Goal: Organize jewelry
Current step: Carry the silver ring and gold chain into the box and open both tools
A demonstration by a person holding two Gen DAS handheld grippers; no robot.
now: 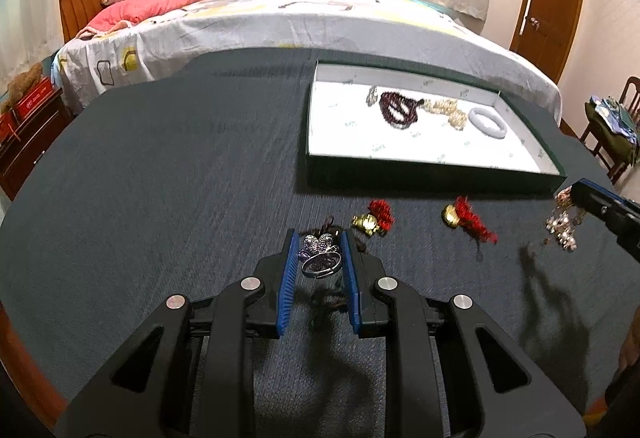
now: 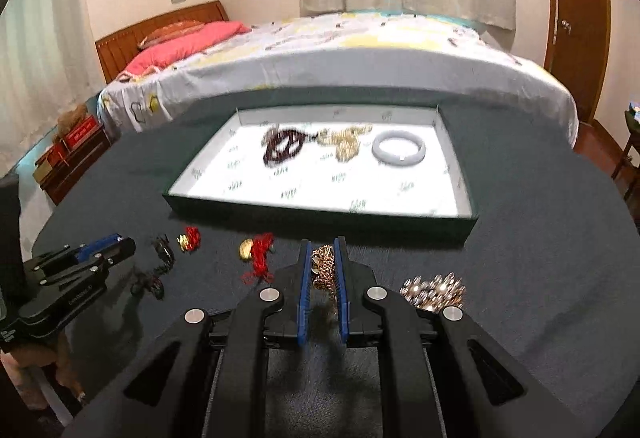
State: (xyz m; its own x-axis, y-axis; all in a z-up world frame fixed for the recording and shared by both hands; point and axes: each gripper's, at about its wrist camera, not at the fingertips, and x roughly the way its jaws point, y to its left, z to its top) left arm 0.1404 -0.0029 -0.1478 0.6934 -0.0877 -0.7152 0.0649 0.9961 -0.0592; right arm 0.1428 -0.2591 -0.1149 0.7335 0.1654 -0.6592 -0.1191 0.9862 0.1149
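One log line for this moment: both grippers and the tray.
left gripper: shut on brooch | right gripper: shut on gold chain | tray: three pieces inside

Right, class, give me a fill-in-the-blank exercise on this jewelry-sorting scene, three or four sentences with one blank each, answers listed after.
1. The white bangle lies inside the ____.
2. The right gripper is shut on a ____-coloured chain.
3. The left gripper is closed on a sparkly piece, held above the dark ____.
4. The two gold charms outside the tray have ____ tassels.

Missing words: tray; gold; tablecloth; red
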